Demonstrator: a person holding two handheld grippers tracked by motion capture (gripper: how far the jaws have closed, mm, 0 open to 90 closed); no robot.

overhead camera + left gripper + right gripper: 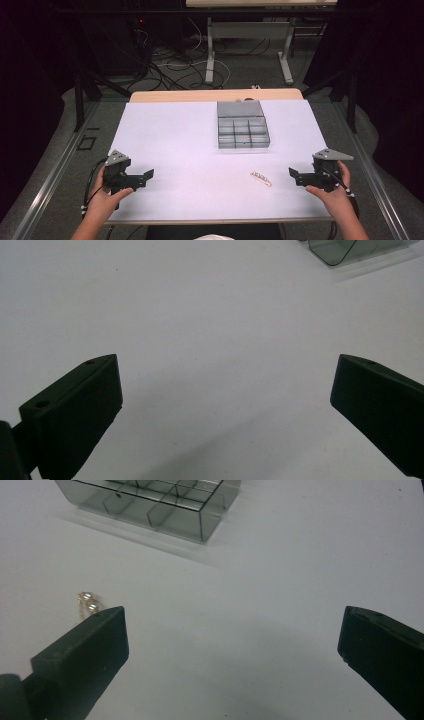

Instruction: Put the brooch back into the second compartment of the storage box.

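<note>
A grey divided box [243, 125] with several compartments and an open lid stands on the white table [190, 150] a little right of centre. A small pale gold chain [261, 178] lies in front of it, nearer the right side. My left gripper [145, 177] rests at the front left, held by a hand, jaws wide open over bare table [215, 340]. At the front right my right gripper [295, 176] points toward the chain, open and empty. In the right gripper view the chain [88, 603] peeks out behind the left jaw and the box [150, 505] stands beyond.
A corner of the box [332, 250] shows at the top of the left gripper view. Beyond the table's far edge lie cables [170, 70] on the floor and the legs of another table [210, 55]. Metal rails [60, 165] run along both sides.
</note>
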